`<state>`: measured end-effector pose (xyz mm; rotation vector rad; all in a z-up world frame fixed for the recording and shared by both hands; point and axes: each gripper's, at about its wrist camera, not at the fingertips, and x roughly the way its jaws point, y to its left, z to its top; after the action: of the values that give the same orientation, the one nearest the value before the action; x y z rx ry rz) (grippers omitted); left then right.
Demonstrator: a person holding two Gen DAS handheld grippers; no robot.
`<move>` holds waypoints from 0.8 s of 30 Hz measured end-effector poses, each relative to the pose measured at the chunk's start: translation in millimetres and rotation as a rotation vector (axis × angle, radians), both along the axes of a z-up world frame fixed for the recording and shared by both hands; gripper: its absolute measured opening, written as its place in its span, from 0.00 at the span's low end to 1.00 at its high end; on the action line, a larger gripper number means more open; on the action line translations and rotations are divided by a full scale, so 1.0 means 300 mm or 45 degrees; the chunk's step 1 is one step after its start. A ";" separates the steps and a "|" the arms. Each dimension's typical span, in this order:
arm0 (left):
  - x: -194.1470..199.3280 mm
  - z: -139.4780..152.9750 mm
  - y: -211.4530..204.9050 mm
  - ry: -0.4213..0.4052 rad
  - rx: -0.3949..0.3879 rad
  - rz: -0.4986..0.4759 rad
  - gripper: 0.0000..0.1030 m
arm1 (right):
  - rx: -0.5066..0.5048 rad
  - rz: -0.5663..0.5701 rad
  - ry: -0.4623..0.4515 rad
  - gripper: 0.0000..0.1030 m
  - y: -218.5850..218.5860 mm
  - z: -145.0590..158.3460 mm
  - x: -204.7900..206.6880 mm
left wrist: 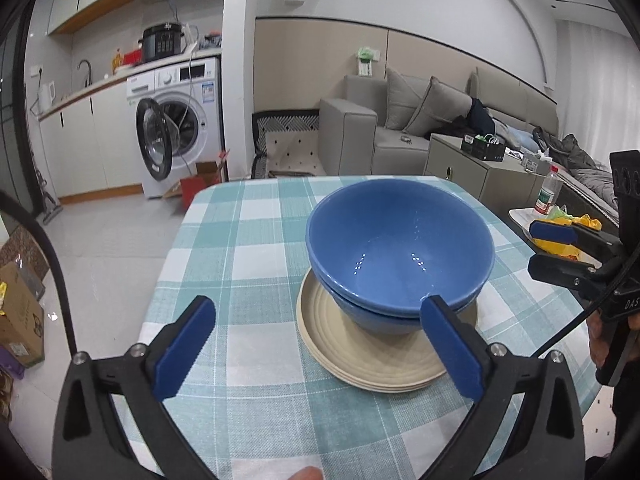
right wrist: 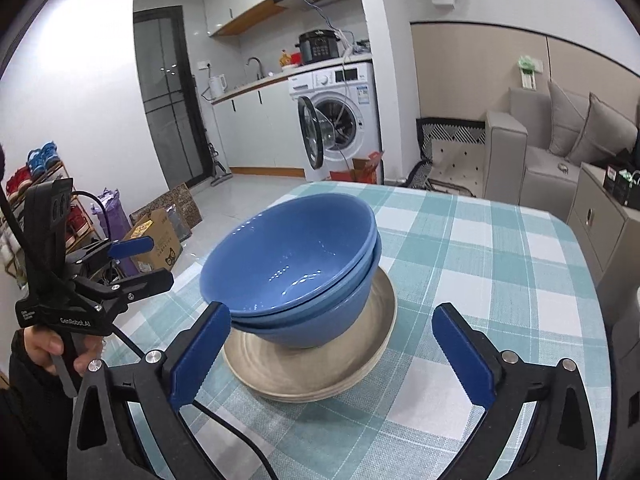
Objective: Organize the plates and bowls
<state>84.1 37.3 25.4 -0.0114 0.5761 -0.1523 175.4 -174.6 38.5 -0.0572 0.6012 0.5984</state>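
Note:
Two blue bowls (left wrist: 400, 240) (right wrist: 292, 252) sit nested, one inside the other, on a small stack of beige plates (left wrist: 372, 360) (right wrist: 320, 372). The stack stands on a table with a teal-and-white checked cloth (left wrist: 248, 248) (right wrist: 480, 264). My left gripper (left wrist: 318, 312) (right wrist: 158, 261) is open just short of the stack's left side, and nothing lies between its blue pads. My right gripper (right wrist: 331, 314) (left wrist: 536, 248) is open too. Its left pad is close beside the lower bowl's rim, and I cannot tell whether it touches it. Neither gripper holds anything.
The table's far edge (left wrist: 320, 178) drops to a tiled floor. Beyond it stand a washing machine with its door open (left wrist: 176, 136), a grey sofa (left wrist: 380, 128) and a low cabinet (left wrist: 480, 176). A side table (left wrist: 520, 216) with a bottle and a yellow bag stands right of the table. Cardboard boxes (right wrist: 160, 236) lie on the floor at the left.

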 end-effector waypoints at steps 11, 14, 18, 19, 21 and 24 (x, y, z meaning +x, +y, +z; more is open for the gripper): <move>-0.142 -0.011 0.017 -0.142 0.006 0.021 1.00 | -0.063 0.025 -0.223 1.00 -0.036 -0.012 -0.170; -0.169 -0.028 0.026 -0.206 0.010 0.053 1.00 | -0.040 0.020 -0.240 1.00 -0.052 -0.031 -0.200; -0.185 -0.059 0.032 -0.241 0.016 0.072 1.00 | -0.025 -0.011 -0.312 1.00 -0.069 -0.042 -0.247; -0.186 -0.067 0.032 -0.241 0.014 0.074 1.00 | -0.025 -0.014 -0.322 1.00 -0.070 -0.044 -0.257; -0.192 -0.081 0.028 -0.258 0.021 0.082 1.00 | -0.029 -0.020 -0.354 1.00 -0.073 -0.054 -0.283; -0.203 -0.095 0.015 -0.303 0.049 0.096 1.00 | -0.030 -0.018 -0.397 1.00 -0.084 -0.070 -0.311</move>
<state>23.2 41.7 -3.2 0.0222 0.3403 -0.0678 82.0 -199.8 17.6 -0.1654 0.3062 0.5553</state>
